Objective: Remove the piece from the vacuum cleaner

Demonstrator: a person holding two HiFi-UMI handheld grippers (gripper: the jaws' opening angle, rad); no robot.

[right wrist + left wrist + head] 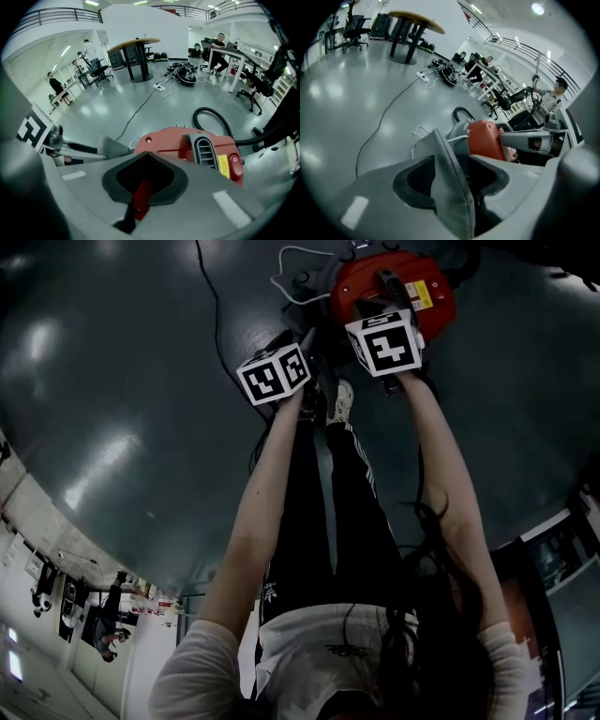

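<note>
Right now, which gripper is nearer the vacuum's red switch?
Right. The right gripper clamps a red tab near the switch; the left gripper holds a grey piece across the housing from it.

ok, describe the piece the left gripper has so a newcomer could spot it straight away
Find the red vacuum cleaner on the grey floor. Right by it, the left gripper is shut on a grey piece, a thin sheet standing on edge between the jaws. It's matte grey and finely textured, unlike the red body, the black hose and the white cable.
</note>
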